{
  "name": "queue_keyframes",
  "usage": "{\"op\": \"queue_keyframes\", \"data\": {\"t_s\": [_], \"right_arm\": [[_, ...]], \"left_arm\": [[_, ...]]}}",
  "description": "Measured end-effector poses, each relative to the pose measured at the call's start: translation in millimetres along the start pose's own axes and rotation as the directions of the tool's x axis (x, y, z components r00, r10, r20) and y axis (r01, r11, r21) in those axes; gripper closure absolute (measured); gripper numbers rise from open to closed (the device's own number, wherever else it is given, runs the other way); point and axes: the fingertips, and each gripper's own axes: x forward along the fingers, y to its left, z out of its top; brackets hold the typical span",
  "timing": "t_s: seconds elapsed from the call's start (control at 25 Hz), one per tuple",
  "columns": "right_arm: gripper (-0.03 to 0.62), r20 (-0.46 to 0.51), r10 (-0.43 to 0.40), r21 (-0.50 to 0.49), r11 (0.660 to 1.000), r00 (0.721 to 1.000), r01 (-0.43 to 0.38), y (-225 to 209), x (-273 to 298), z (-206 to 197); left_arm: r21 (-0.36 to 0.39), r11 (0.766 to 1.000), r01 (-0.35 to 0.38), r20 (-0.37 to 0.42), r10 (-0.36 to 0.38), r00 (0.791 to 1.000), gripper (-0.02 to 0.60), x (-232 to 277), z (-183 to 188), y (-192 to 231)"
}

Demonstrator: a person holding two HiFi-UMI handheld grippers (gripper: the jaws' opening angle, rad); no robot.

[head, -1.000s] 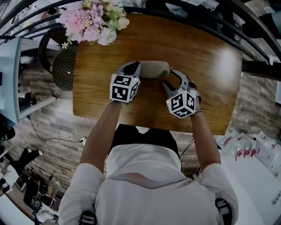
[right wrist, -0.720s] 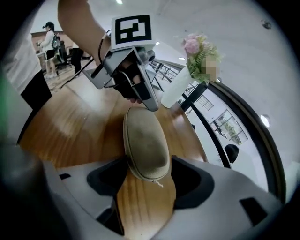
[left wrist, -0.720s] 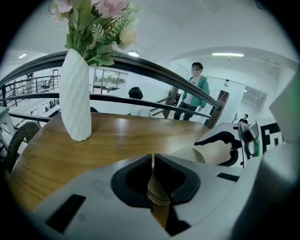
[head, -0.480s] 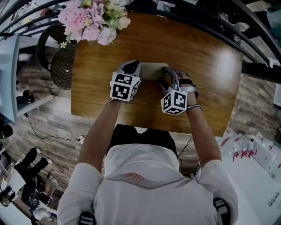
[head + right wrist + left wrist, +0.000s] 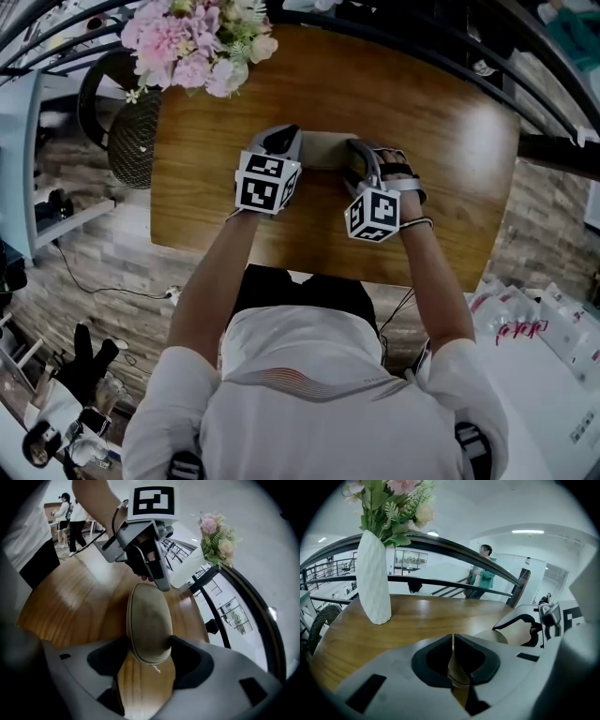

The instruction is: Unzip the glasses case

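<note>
Glasses case (image 5: 147, 620) within just-opened right gripper (image 5: 147, 657)

Bench (image 5: 431, 141): brown wood with clear grain, glossy, with rounded corners; it fills the upper middle of the head view.
Glasses case (image 5: 323, 150): tan and oval, lying flat on the bench at the centre of the frame, its long side running left to right.
Vase (image 5: 375, 578): white and ribbed, standing upright on the bench at upper left, well apart from the glasses case.
Flowers (image 5: 197, 42): pink and cream, standing in the vase.
</note>
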Motion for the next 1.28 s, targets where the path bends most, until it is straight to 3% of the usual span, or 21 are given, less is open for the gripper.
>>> {"op": "queue_keyframes", "data": {"t_s": [0.2,0.36,0.56,0.72,0.84,0.92,1.16,1.2,1.28], "right_arm": [[0.252,0.045,0.092,0.124,0.987,0.995,-0.097,-8,0,2],[0.252,0.095,0.152,0.250,0.953,0.984,-0.172,-14,1,3],[0.252,0.161,0.217,0.414,0.871,0.963,-0.265,-23,2,1],[0.252,0.212,0.226,0.534,0.788,0.951,-0.306,-32,1,1],[0.252,0.251,0.229,0.597,0.728,0.940,-0.337,-38,1,1],[0.250,0.267,0.231,0.616,0.705,0.936,-0.350,-39,1,0],[0.249,0.292,0.206,0.649,0.674,0.934,-0.352,-43,2,0],[0.247,0.287,0.188,0.645,0.688,0.939,-0.334,-44,2,0],[0.235,0.248,0.137,0.607,0.750,0.959,-0.264,-45,1,1]], "left_arm": [[-0.041,0.999,-0.002,0.050,0.004,0.999,0.555,-18,10,5],[-0.036,0.999,-0.004,0.084,0.007,0.996,0.555,-34,16,7],[0.037,0.999,0.009,0.074,-0.012,0.997,0.555,-39,10,-5],[0.053,0.998,0.037,0.057,-0.041,0.998,0.555,-30,6,-15],[0.060,0.997,0.048,0.065,-0.052,0.997,0.555,-22,11,-19],[0.067,0.996,0.056,0.069,-0.061,0.996,0.555,-15,14,-21],[0.077,0.995,0.069,0.059,-0.074,0.996,0.555,1,18,-21],[0.076,0.995,0.071,0.058,-0.075,0.995,0.555,2,19,-21],[0.080,0.994,0.073,0.053,-0.078,0.996,0.555,3,19,-20]]}}
